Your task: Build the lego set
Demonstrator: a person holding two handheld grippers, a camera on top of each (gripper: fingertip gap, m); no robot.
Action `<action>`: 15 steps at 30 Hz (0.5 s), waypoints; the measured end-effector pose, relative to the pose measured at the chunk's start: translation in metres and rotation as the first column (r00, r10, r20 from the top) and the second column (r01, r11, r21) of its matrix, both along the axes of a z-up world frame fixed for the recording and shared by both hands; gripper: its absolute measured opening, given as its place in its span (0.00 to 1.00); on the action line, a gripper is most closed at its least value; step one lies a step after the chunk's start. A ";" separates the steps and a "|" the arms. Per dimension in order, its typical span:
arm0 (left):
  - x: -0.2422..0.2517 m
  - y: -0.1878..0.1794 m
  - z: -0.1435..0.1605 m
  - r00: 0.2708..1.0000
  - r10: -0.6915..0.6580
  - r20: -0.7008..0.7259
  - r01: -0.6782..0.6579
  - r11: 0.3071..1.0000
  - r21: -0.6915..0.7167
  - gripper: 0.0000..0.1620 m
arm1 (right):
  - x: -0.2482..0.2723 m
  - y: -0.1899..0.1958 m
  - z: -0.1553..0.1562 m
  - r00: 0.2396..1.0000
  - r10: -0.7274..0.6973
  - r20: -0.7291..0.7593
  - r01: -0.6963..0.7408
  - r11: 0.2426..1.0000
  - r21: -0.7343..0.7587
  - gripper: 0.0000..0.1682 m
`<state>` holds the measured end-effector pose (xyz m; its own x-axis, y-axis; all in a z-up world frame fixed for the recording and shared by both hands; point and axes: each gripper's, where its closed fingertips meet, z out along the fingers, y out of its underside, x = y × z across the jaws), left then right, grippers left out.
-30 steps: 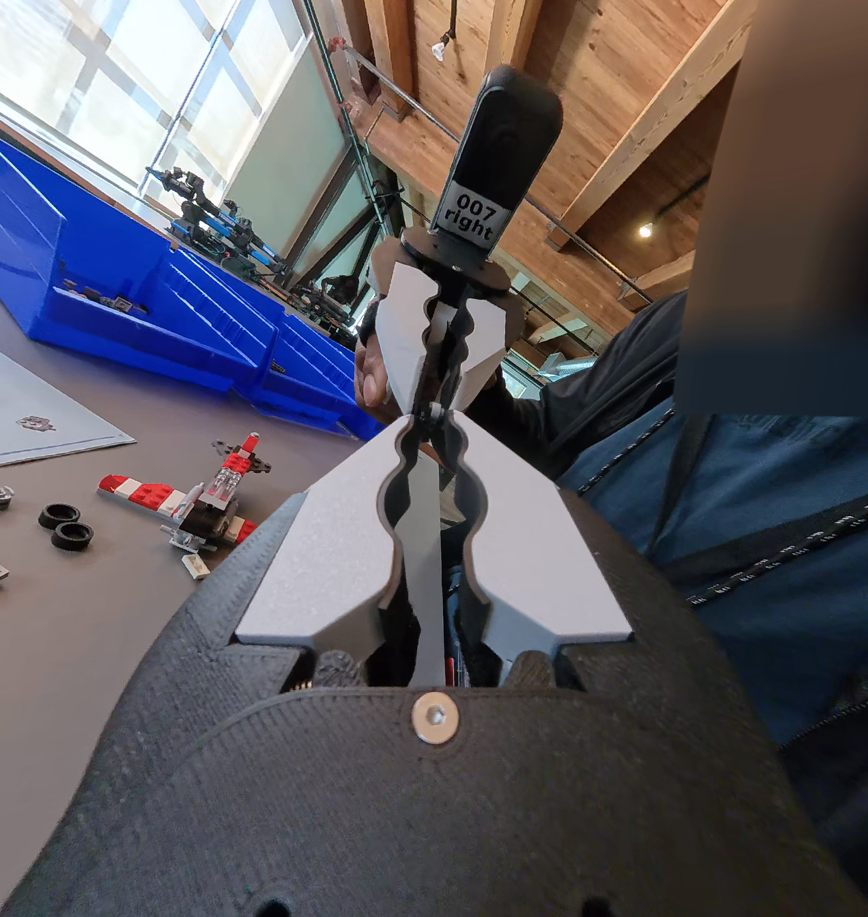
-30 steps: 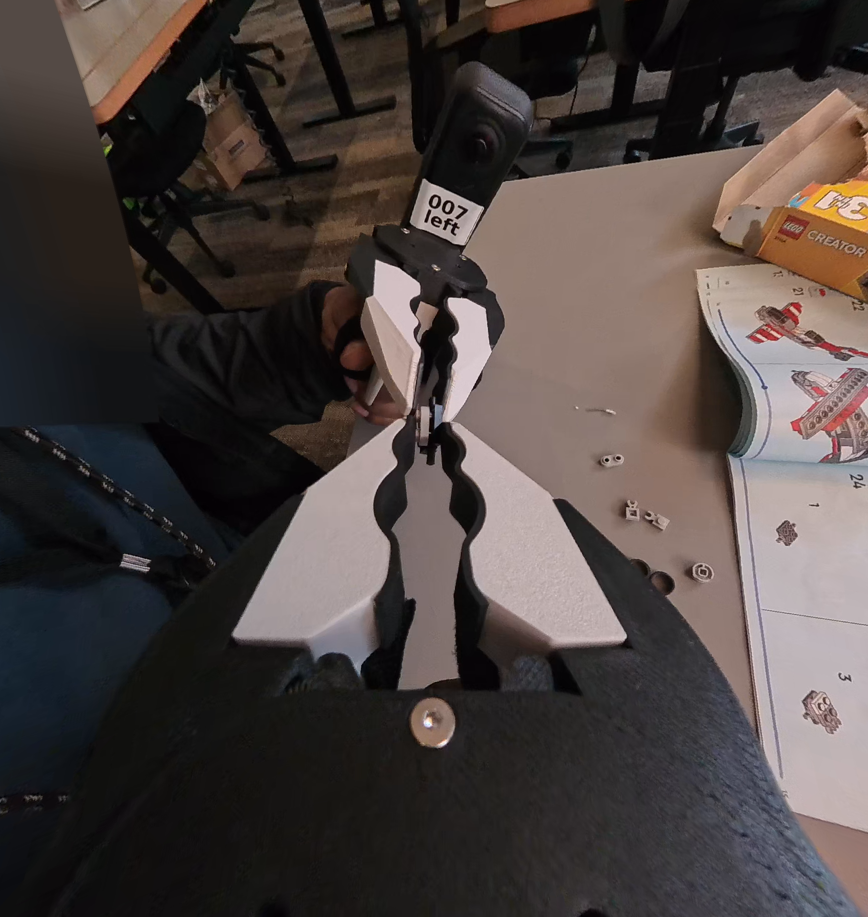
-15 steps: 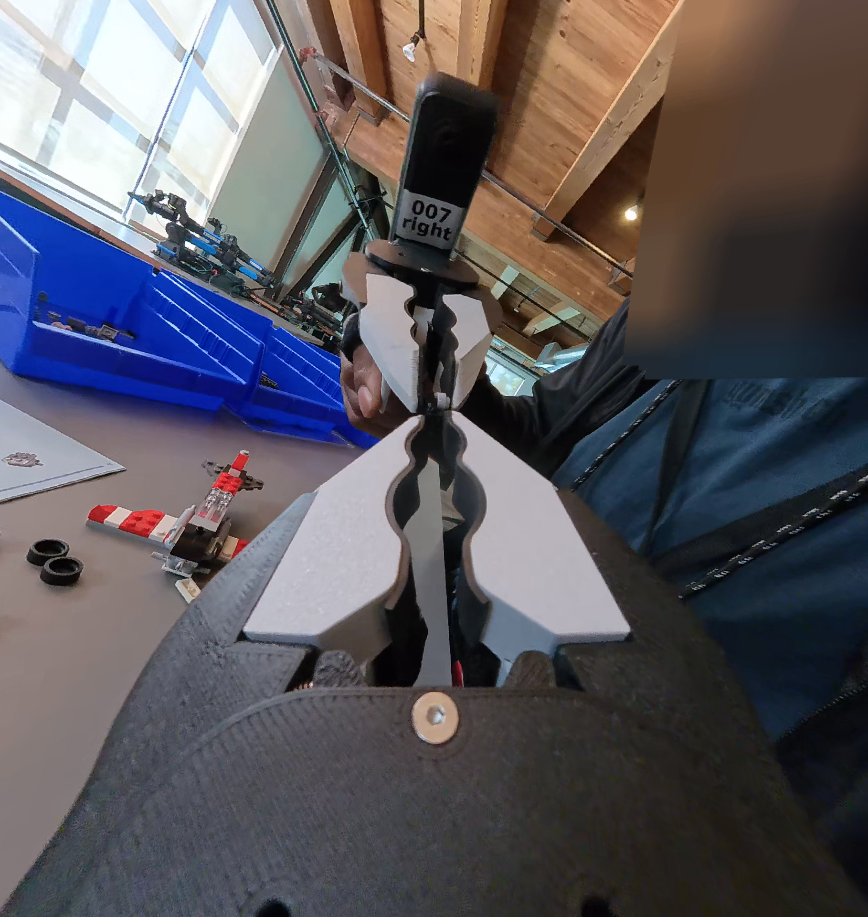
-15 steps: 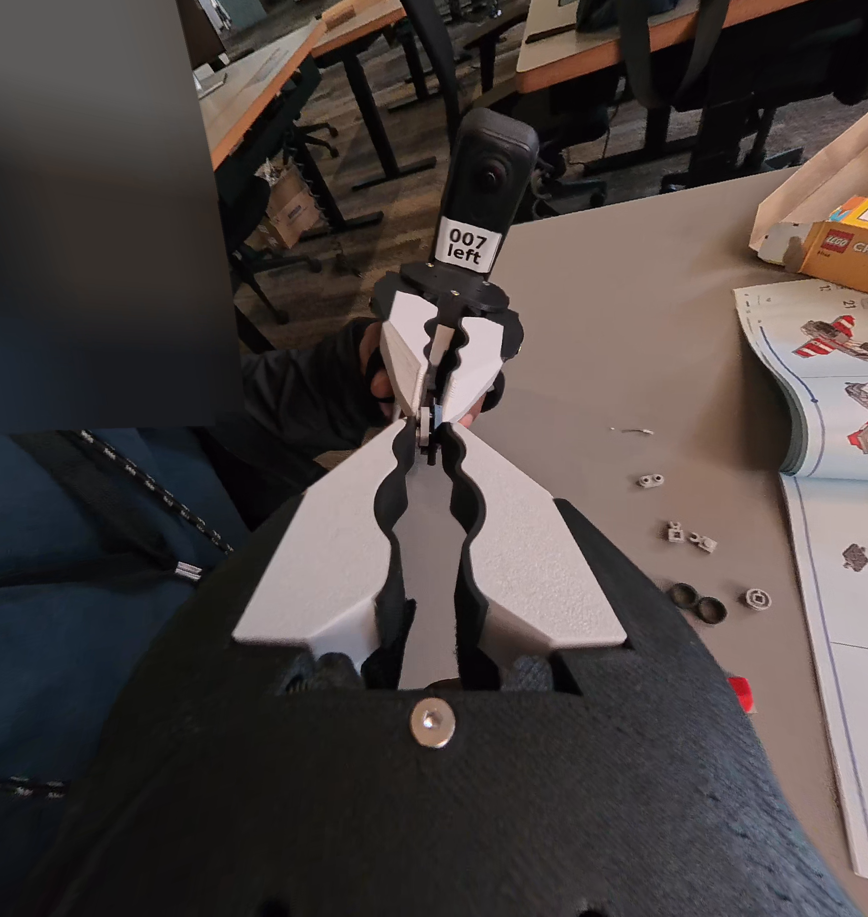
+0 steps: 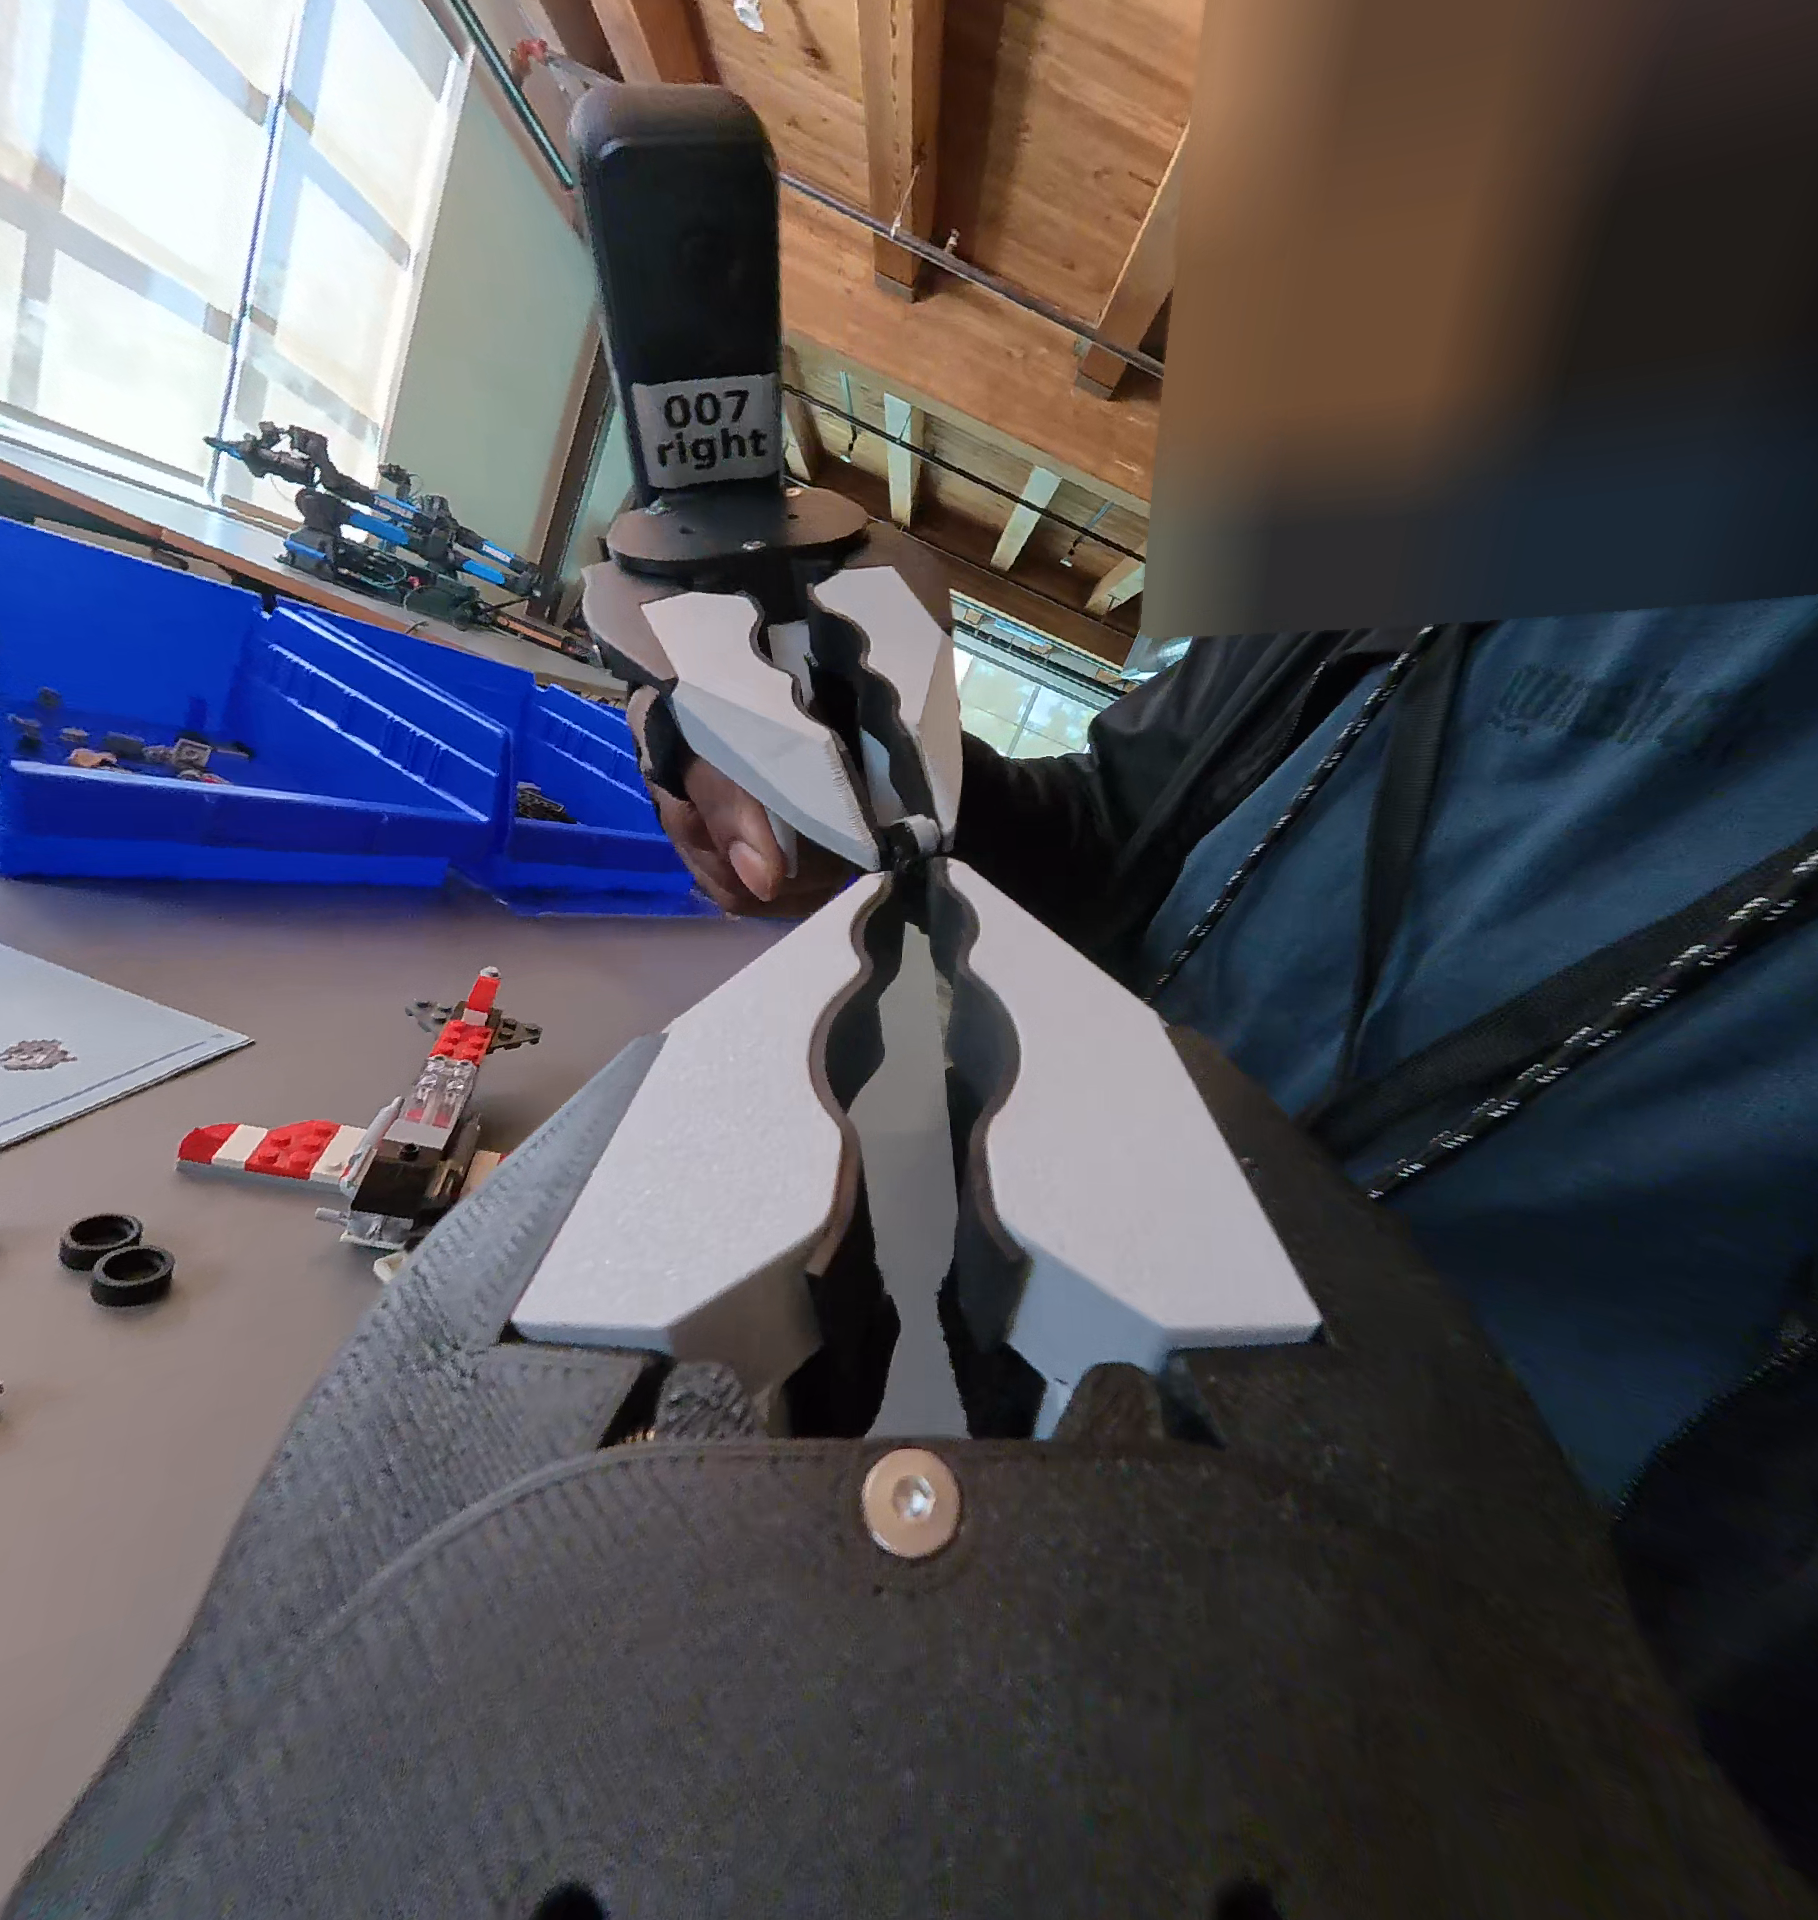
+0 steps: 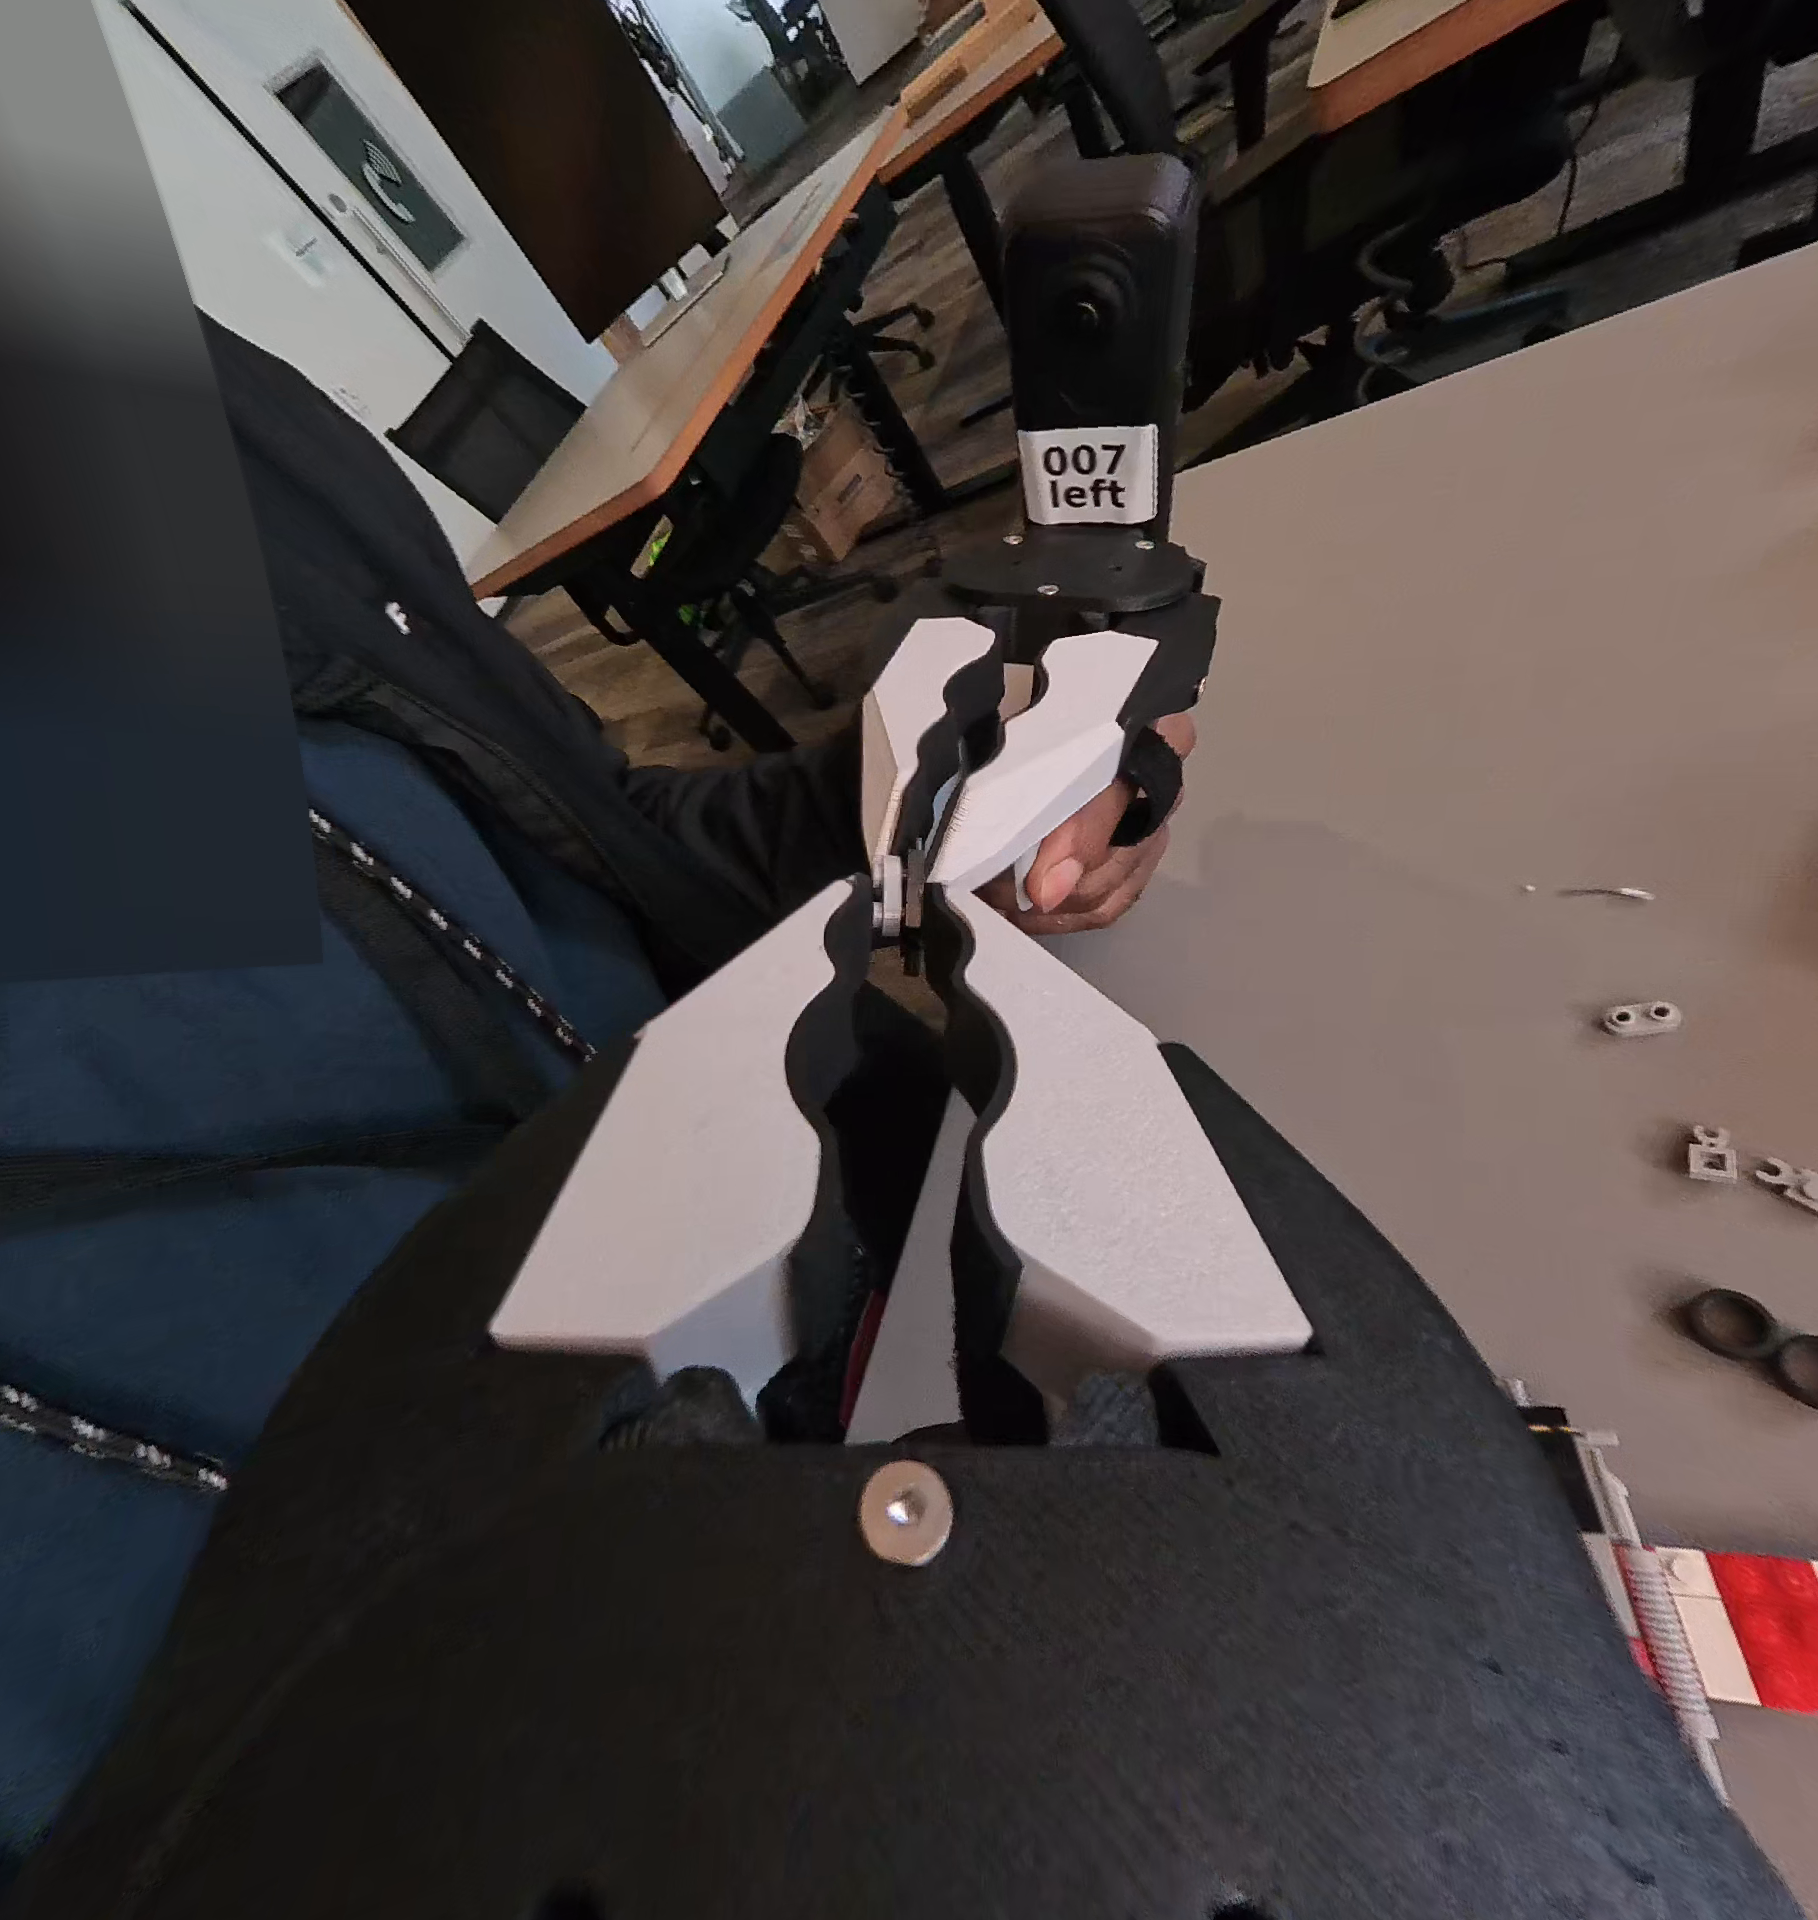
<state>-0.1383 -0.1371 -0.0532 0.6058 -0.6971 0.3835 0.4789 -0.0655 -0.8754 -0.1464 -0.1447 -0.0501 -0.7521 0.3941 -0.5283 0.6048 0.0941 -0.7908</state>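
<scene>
Left claw (image 5: 910,902) and right claw (image 6: 889,920) meet tip to tip above the tabletop (image 6: 1507,675), each clamped on a small grey lego piece (image 6: 887,906)

The small grey piece (image 6: 889,906) pinched where both grippers' tips meet is too small to identify, the red-and-white plane (image 5: 365,1148) is partly hidden behind the left gripper's body, and the instruction sheet (image 5: 43,1049) is cut by the left edge.

Two black tyres (image 5: 117,1259) are lying side by side on the table (image 5: 136,1558). One red-and-white plane model (image 5: 365,1138) is sitting nearby. Two grippers are meeting tip to tip.
</scene>
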 end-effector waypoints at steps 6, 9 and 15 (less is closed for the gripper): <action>-0.003 0.004 -0.007 0.999 0.032 -0.029 -0.034 0.998 -0.045 0.03 | -0.004 0.004 -0.007 0.999 -0.030 -0.025 0.032 0.996 0.088 0.05; -0.004 0.006 -0.009 0.998 0.045 -0.035 -0.047 0.997 -0.059 0.02 | -0.006 0.006 -0.009 0.998 -0.047 -0.047 0.053 0.989 0.136 0.05; -0.002 0.005 -0.008 0.998 0.041 -0.047 -0.044 0.998 -0.052 0.02 | -0.004 0.006 -0.009 0.998 -0.042 -0.051 0.049 0.988 0.148 0.05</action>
